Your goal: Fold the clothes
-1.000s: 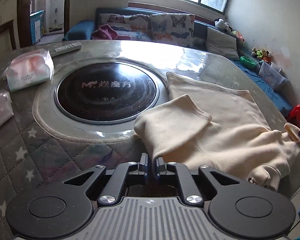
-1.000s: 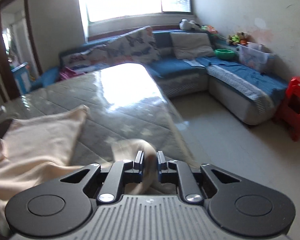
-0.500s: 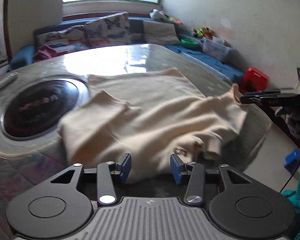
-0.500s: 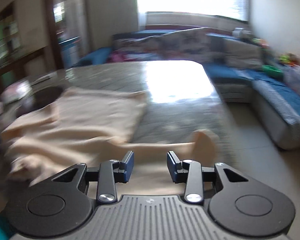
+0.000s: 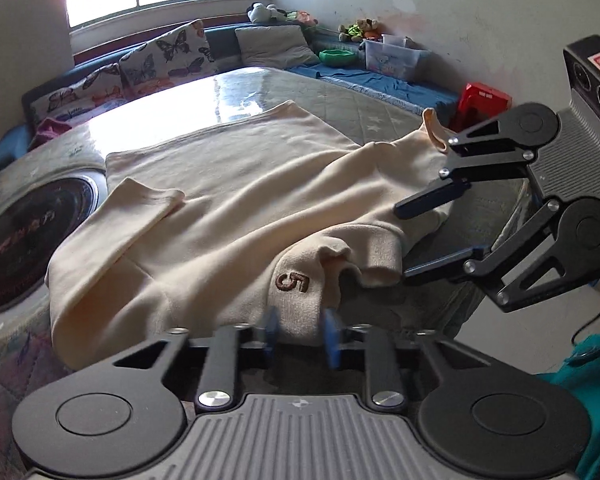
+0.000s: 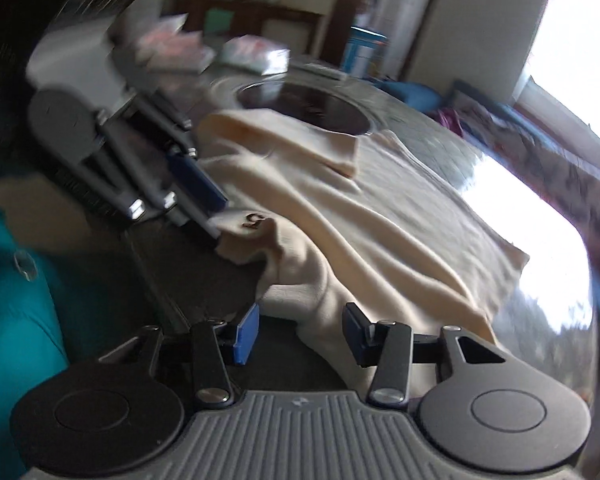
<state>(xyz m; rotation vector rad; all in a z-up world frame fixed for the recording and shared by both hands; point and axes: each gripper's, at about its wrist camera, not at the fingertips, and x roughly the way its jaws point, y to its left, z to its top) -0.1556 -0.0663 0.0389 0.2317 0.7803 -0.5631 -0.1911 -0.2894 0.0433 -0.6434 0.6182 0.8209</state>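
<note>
A cream sweatshirt lies spread on the round table, one sleeve folded across its left side. Its near part carries a brown "5" and bunches up by the table edge. My left gripper is at that bunch, its jaws closing with the fabric filling the gap between the blurred pads. In the right wrist view the left gripper pinches the cloth beside the "5". My right gripper comes in from the right, its jaws opening. A fold of the sweatshirt lies loose between the right gripper's fingers.
A black induction hob is set into the table left of the sweatshirt. Tissue packs lie beyond it. A blue sofa with cushions runs along the window wall. Right of the table are a red stool and a person's teal clothing.
Both grippers let go and opened. The left swung right to the "5" bunch and is closing there. The right rolled and turned round to face the left, with cloth between its open jaws.
</note>
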